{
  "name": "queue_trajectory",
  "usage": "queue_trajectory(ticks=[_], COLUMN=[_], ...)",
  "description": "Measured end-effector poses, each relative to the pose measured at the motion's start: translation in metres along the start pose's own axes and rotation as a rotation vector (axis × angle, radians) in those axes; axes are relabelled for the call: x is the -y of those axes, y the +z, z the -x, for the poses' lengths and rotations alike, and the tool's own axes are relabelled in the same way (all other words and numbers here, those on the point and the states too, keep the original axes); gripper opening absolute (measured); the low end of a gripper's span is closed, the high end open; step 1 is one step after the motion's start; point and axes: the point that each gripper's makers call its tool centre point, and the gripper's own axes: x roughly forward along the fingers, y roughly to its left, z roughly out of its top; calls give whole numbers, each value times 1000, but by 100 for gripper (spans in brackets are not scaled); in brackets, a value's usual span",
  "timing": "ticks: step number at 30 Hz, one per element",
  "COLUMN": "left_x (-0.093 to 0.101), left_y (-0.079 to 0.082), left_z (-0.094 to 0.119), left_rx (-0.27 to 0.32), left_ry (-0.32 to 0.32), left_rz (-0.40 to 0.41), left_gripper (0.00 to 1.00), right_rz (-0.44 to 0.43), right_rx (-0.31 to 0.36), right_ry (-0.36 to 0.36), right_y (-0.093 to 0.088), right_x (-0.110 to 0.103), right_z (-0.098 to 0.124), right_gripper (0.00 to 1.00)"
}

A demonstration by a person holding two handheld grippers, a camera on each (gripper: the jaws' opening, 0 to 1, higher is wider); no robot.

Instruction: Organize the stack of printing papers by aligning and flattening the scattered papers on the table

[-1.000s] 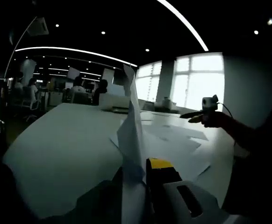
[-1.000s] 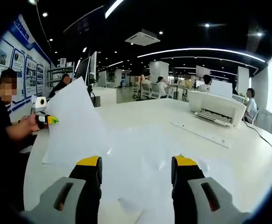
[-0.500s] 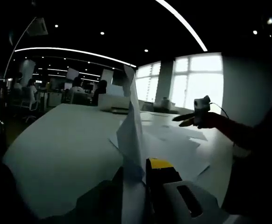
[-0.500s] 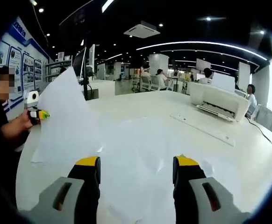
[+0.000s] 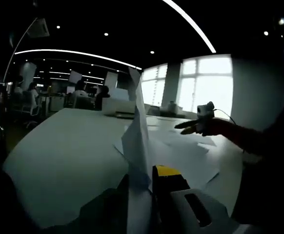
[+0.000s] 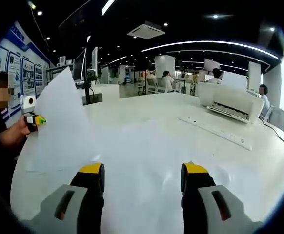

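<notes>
The left gripper [image 5: 149, 178] pinched a raised sheet [image 5: 138, 136]; the right gripper [image 6: 142, 175] gaped wide above papers [image 6: 147, 151], printer [image 6: 232, 105] at two o'clock.

- Left gripper view: low over the broad white desk [image 5: 59, 156], facing bright windows (a raised sheet very close).
- Right gripper view: low, facing the office interior; both share that desk [image 6: 147, 117].

My left gripper [image 5: 149, 185] with one jaw hidden behind the upright sheet [image 5: 138, 141] it pinches, my right gripper [image 6: 143, 176] cut off at the frame's bottom, scattered papers [image 6: 147, 156] with edges too washed out to separate, distant seated people [image 6: 169, 80] too small to make out
</notes>
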Motion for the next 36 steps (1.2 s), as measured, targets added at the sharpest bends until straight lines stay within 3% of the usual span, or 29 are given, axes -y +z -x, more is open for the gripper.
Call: queue_trajectory(ticks=[10, 21, 30, 36], left_x=[-1, -1, -1, -1], left_y=[1, 2, 2, 1], left_z=[1, 1, 1, 1], left_rx=[5, 11, 9, 8], left_ry=[-6, -15, -17, -16], left_rz=[4, 12, 5, 5], left_gripper=[6, 6, 6, 6], right_rz=[17, 8, -30, -25], right_rx=[-40, -33, -55, -28], right_ry=[-5, 4, -14, -23], right_y=[-14, -16, -27, -26], right_x=[4, 9, 19, 22], right_z=[-16, -30, -34, -34], right_gripper=[63, 57, 52, 51])
